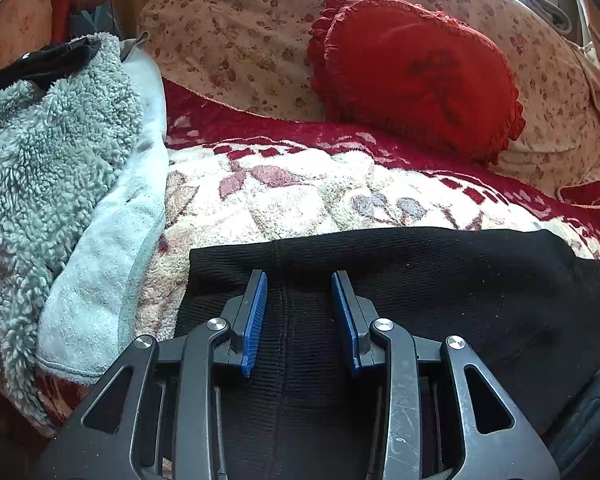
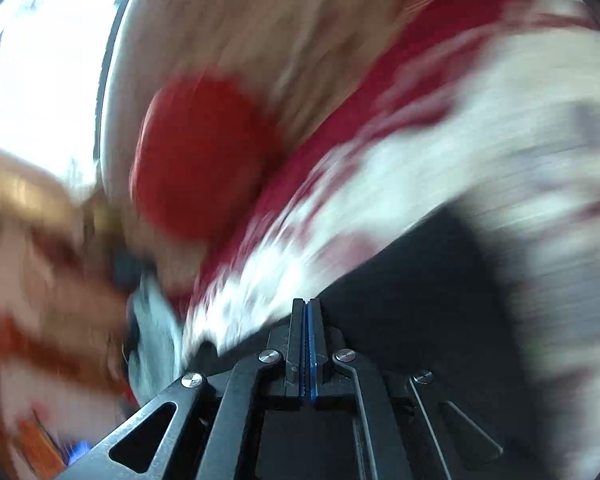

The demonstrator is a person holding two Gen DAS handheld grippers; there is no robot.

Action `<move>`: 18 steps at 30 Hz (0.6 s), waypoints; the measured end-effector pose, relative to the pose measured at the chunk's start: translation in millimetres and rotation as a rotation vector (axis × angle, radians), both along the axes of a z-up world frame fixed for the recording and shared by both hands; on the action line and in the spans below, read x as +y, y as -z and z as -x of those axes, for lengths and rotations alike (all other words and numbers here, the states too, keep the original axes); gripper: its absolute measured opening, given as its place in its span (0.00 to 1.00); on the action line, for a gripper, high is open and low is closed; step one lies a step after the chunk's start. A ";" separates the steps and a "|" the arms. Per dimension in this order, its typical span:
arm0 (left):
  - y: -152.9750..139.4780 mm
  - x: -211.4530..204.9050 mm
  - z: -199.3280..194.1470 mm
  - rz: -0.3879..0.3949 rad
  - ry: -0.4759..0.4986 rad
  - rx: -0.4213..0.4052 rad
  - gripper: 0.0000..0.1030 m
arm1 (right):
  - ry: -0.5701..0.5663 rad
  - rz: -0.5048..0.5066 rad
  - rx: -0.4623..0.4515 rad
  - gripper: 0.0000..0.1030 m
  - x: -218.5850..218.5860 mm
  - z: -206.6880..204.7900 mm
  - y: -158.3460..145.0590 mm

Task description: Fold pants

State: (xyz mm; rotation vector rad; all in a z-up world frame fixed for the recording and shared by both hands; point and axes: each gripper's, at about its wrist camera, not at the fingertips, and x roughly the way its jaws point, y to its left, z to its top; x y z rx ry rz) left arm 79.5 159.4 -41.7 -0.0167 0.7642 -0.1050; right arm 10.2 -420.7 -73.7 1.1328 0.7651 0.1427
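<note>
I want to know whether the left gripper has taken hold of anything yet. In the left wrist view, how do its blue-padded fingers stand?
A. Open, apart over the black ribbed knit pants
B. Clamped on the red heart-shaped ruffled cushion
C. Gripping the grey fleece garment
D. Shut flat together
A: the left gripper has its jaws spread with the black ribbed knit pants showing between them, nothing pinched.

The pants (image 1: pixel 420 300) lie along the bottom of the left wrist view, on a blanket (image 1: pixel 300 188) that fills the middle. A fleece garment (image 1: pixel 52 152) is heaped at the left edge, overlapping the blanket. Behind, across the top, sits a pillow (image 1: pixel 240 40), with a heart-shaped cushion (image 1: pixel 416 72) leaning against it, upper right.
</note>
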 end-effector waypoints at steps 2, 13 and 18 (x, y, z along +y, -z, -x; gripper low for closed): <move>-0.2 0.1 -0.2 0.000 0.003 0.002 0.33 | 0.171 -0.009 0.032 0.00 -34.5 27.8 4.7; -34.9 -18.2 69.7 0.031 0.164 -0.025 0.32 | -0.002 0.133 -0.134 0.02 29.5 70.4 -52.0; 3.7 -30.4 66.9 -0.040 0.174 0.078 0.33 | -0.018 0.295 0.096 0.00 42.7 64.3 -25.9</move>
